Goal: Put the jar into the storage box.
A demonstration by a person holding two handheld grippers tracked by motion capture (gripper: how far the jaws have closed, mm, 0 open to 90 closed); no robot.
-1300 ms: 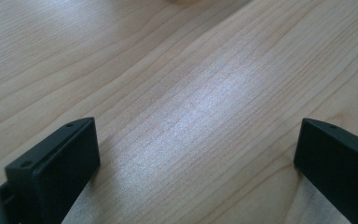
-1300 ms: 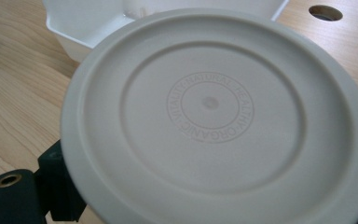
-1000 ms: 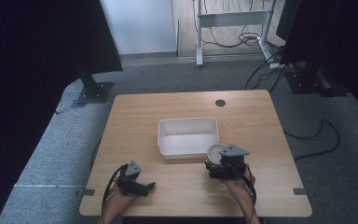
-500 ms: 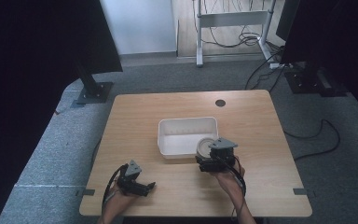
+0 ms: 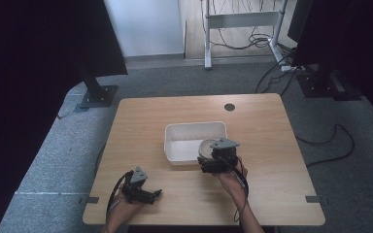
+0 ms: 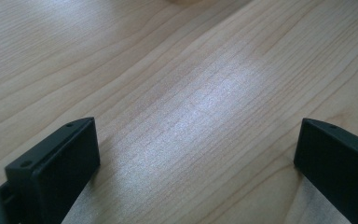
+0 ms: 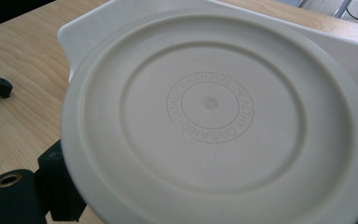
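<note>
Since the earlier high-view frames the right gripper (image 5: 212, 163) has travelled up and leftward from the lower middle of the frame to the near right corner of the white rectangular tray (image 5: 171, 145), carrying its round lid (image 5: 207, 147) with it; the left gripper (image 5: 148, 193) has stayed put at the lower left.

In the right gripper view the round cream plastic lid (image 7: 214, 116) takes up most of the frame, its embossed ring of lettering facing the camera, with the tray's white rim (image 7: 349, 49) behind it at the upper right. The jaws seem clamped on the lid's near edge at the bottom of the frame, though the contact itself is hidden.

In the left gripper view the left gripper (image 6: 193, 163) is spread wide over bare wooden table (image 6: 177, 70), holding nothing.

The lid looks light, thin and fairly stiff, with a smooth surface that could slip or pivot in a pinch. A hold on the raised outer rim, as here, seems best; squeezing the flat centre would probably flex it. It looks unlikely to break if dropped into the tray.
</note>
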